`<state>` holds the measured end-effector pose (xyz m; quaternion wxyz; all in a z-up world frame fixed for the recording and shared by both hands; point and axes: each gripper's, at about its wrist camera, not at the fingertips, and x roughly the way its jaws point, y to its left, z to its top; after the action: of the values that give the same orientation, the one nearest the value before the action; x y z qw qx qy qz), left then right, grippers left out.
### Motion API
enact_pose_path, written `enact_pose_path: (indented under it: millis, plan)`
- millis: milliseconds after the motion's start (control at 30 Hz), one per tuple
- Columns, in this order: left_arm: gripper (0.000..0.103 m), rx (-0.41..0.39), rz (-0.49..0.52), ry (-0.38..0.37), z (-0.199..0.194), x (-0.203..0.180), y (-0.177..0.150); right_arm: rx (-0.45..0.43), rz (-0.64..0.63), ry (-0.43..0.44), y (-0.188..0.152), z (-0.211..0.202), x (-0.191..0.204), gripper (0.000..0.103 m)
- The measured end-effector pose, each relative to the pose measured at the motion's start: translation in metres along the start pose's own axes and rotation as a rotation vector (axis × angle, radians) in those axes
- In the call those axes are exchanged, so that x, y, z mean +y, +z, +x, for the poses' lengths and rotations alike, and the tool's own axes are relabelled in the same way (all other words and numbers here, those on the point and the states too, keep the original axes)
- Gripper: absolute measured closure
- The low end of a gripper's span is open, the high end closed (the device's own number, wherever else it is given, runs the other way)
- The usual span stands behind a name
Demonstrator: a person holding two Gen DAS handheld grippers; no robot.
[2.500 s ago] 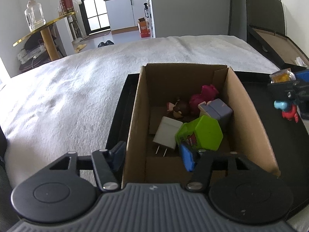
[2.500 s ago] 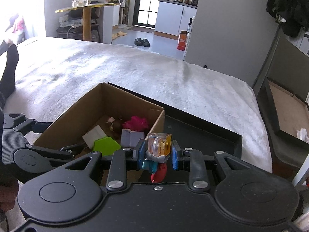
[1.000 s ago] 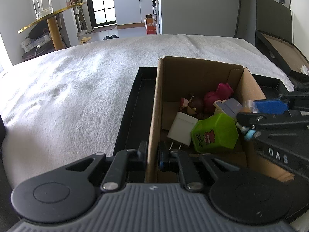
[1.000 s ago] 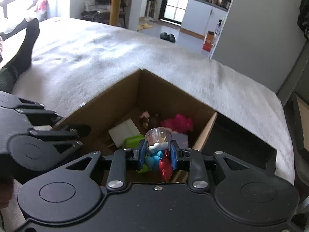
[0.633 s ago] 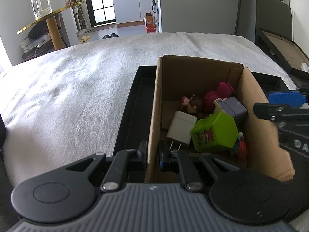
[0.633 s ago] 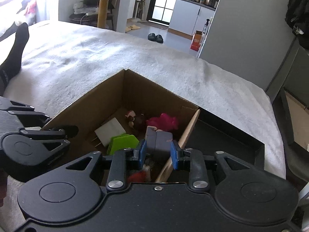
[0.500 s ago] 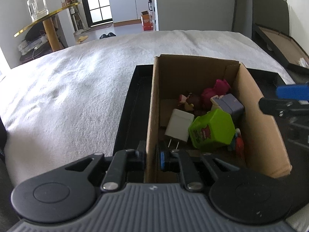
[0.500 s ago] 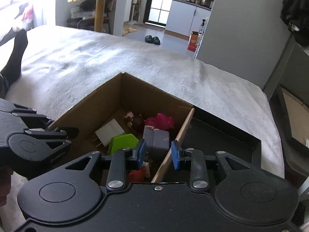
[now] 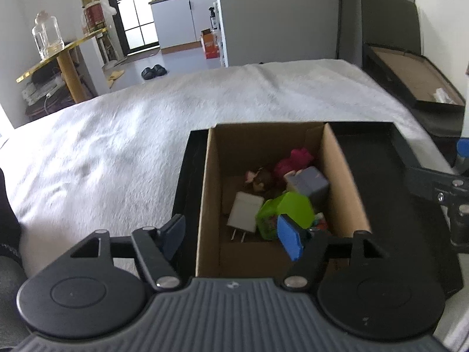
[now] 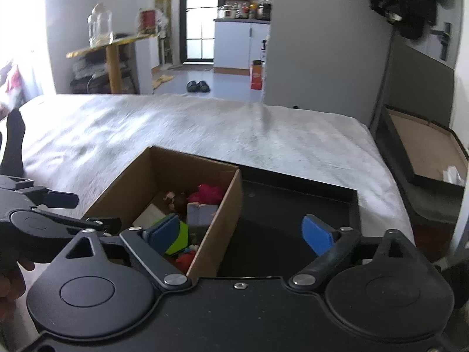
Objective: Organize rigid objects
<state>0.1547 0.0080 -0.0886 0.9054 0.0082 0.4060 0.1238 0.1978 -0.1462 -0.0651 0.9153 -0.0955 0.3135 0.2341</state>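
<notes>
A cardboard box (image 9: 344,176) is seen at frame centre, set in the left part of a black tray (image 9: 410,158) on a white-covered bed (image 9: 117,146). Inside the box lie a white plug adapter (image 9: 244,211), a green hexagonal toy (image 9: 290,209), a grey-lilac block (image 9: 310,182), a pink figure (image 9: 296,160) and a small brown-headed figure (image 9: 262,177); a red-blue toy (image 10: 186,259) is wedged low at the near right wall.

Left gripper (image 9: 231,234): jaws opening, spread across the box's near left wall, nothing pinched. Right gripper (image 10: 241,231): jaws opening wide, astride the box's right wall, empty.

Upper left: a gold side table (image 9: 63,55) with a glass jar (image 9: 48,35). Slippers (image 10: 198,86) on the floor beyond.
</notes>
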Motion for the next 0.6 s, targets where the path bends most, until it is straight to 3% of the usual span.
enact_pose_path:
  millis: [100, 367, 600]
  plan:
    - [0.028, -0.004, 0.013, -0.022, -0.011, -0.004, 0.004, -0.015, 0.039, -0.002, -0.001, -0.007, -0.006, 0.0]
    - [0.021, -0.011, 0.025, -0.029, -0.039, -0.005, 0.012, -0.03, 0.175, 0.031, -0.004, -0.024, -0.026, 0.0]
    - [0.017, -0.023, 0.027, -0.04, -0.06, -0.002, 0.014, -0.048, 0.217, 0.039, -0.005, -0.039, -0.031, 0.0]
